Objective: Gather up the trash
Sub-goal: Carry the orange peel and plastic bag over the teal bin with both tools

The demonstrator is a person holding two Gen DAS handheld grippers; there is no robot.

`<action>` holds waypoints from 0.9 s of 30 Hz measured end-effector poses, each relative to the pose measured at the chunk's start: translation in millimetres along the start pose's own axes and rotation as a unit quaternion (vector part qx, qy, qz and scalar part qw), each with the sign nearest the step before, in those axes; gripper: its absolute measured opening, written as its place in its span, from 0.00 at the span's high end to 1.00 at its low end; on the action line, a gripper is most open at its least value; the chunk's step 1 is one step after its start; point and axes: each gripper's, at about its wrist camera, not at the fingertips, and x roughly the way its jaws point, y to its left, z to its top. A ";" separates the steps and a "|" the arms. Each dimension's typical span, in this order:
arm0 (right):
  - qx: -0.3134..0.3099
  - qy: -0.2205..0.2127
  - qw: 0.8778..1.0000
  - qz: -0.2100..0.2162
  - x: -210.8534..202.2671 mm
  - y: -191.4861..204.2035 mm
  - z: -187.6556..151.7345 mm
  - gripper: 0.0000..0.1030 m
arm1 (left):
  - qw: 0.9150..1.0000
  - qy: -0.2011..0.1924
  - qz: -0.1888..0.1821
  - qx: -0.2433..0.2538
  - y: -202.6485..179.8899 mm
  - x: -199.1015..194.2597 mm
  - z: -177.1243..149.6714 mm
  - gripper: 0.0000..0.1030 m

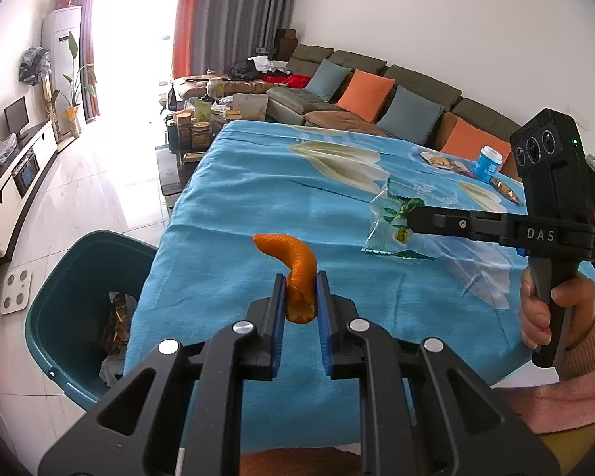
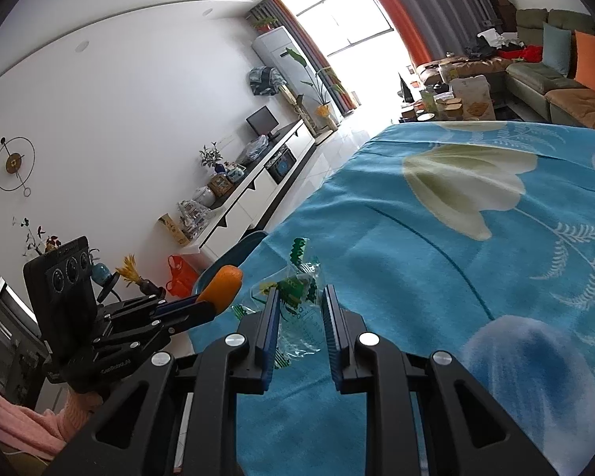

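A table under a blue floral cloth [image 1: 258, 182] fills the room's centre. A teal bin [image 1: 55, 289] stands on the floor against its edge, with trash inside. The left gripper [image 1: 301, 289] is clenched on a curved orange peel [image 1: 297, 273], raised above the cloth. The right gripper [image 2: 300, 309] pinches a clear green-printed wrapper [image 2: 297, 309] over the table.
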 end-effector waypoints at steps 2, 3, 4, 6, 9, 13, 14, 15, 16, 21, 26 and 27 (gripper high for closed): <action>-0.001 0.001 1.000 0.001 3.5 -0.2 1.3 0.80 | 1.000 0.000 0.001 -0.001 2.4 -0.7 -0.5 0.85; -0.001 0.002 1.000 0.002 4.7 0.3 1.2 0.80 | 1.000 0.000 0.003 -0.001 3.4 -1.1 -0.8 0.85; -0.002 0.003 1.000 0.003 3.5 -0.7 1.2 0.80 | 1.000 0.000 0.004 -0.001 4.4 -1.5 -0.7 0.85; -0.002 0.004 1.000 0.004 4.9 0.1 1.4 0.80 | 1.000 0.000 0.005 -0.002 5.8 -2.6 -0.9 0.85; -0.005 0.006 1.000 0.006 7.8 3.3 1.5 0.80 | 1.000 -0.001 0.008 -0.003 8.2 -4.0 -0.8 0.85; -0.007 0.009 1.000 0.010 11.8 7.5 2.7 0.80 | 1.000 -0.002 0.012 -0.004 11.3 -5.5 -1.4 0.85; -0.009 0.010 1.000 0.010 12.8 8.3 2.9 0.80 | 1.000 -0.002 0.014 -0.005 12.3 -5.9 -1.6 0.85; -0.010 0.010 1.000 0.011 13.5 9.5 2.9 0.80 | 1.000 -0.002 0.014 -0.005 13.0 -6.0 -1.6 0.85; -0.009 0.011 1.000 0.012 13.9 9.0 3.5 0.80 | 1.000 -0.003 0.016 -0.005 13.8 -6.4 -1.4 0.85; -0.011 0.014 1.000 0.016 17.8 12.5 4.7 0.80 | 1.000 -0.004 0.021 -0.008 19.3 -8.5 -0.8 0.85; -0.013 0.017 1.000 0.020 22.9 17.7 5.4 0.80 | 1.000 -0.006 0.026 -0.010 23.2 -10.9 -1.1 0.85; -0.014 0.018 1.000 0.021 24.0 18.8 5.5 0.80 | 1.000 -0.006 0.027 -0.011 24.4 -11.5 -1.2 0.85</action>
